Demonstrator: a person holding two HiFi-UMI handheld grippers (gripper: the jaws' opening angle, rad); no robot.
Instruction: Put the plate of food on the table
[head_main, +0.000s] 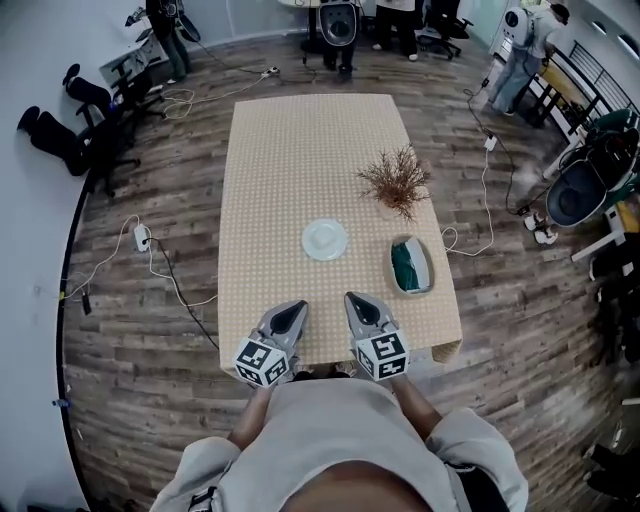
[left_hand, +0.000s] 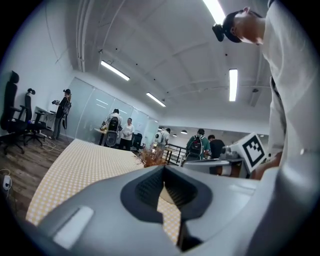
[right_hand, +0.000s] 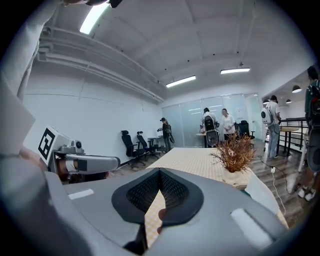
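Clenched and empty at lower centre, left gripper (head_main: 296, 306) and right gripper (head_main: 352, 298) carry nothing, evidently because the white plate (head_main: 325, 240) already rests mid-frame on the table (head_main: 290, 150), well apart.

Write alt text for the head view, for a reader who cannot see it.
The left gripper and right gripper, both shut and empty, hover over the near edge of a checked table. On it: a white plate, a dried plant, an oval dish holding something green.
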